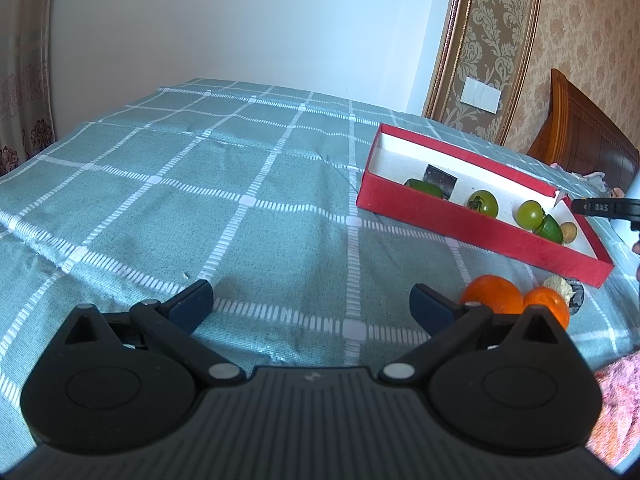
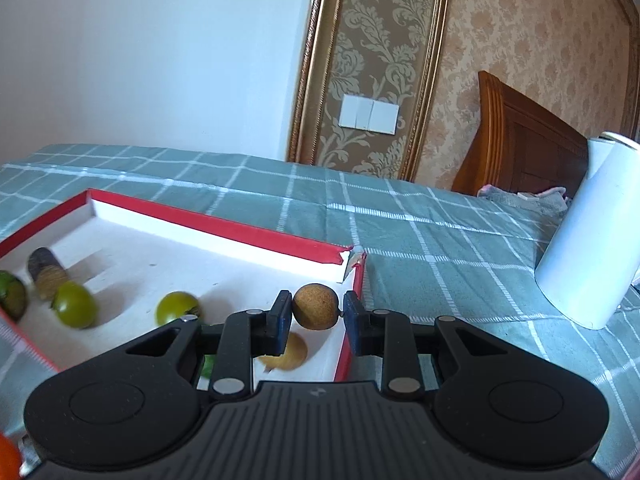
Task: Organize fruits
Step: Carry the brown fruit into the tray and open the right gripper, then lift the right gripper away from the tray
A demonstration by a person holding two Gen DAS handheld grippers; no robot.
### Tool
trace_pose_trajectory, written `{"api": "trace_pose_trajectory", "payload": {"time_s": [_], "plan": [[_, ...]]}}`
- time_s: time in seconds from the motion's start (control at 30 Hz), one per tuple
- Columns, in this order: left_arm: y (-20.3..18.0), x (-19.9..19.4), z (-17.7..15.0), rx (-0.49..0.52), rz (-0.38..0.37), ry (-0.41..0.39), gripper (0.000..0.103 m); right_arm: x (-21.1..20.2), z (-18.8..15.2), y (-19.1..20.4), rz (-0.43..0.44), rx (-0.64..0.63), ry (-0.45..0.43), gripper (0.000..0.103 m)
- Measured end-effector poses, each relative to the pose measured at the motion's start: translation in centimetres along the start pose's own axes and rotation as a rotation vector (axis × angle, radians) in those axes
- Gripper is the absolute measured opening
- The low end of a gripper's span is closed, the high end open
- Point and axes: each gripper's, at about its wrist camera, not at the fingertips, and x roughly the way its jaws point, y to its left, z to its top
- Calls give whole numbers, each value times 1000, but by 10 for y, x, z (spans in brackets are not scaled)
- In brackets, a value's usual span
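Note:
A red box [image 1: 472, 222] with a white inside lies on the checked cloth at the right; it also shows in the right wrist view [image 2: 224, 222]. In it lie green fruits [image 1: 484, 202], a dark cylinder [image 1: 440, 181] and a small tan fruit [image 1: 569, 233]. Two oranges [image 1: 496, 294] sit on the cloth in front of the box. My left gripper [image 1: 312, 304] is open and empty over bare cloth. My right gripper [image 2: 316, 314] is shut on a round brown fruit [image 2: 316, 306] above the box's right end, over another tan fruit [image 2: 290, 354].
A white cylinder-shaped container [image 2: 592, 236] stands on the cloth at the right. A wooden headboard [image 2: 520, 144] and wall lie behind. A pink cloth [image 1: 620, 400] is at the lower right. A beige lump [image 1: 558, 284] sits beside the oranges.

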Motion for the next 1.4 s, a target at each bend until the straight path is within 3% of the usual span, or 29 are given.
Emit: {"api": "trace_pose_trajectory", "payload": {"time_s": [0.63, 1.07, 1.13, 1.2, 1.4], "plan": [[-1, 1, 0, 1, 1, 1, 103, 61, 14, 5, 32, 21, 162, 28], [-1, 1, 0, 1, 0, 0, 103, 60, 15, 5, 41, 2, 150, 28], [-1, 1, 0, 0, -1, 0, 103, 59, 15, 6, 33, -1, 143, 32], [-1, 1, 0, 0, -1, 0, 103, 57, 14, 7, 46, -3, 131, 49], [0, 1, 0, -3, -2, -1, 103, 37, 12, 10, 36, -22, 34, 73]]}}
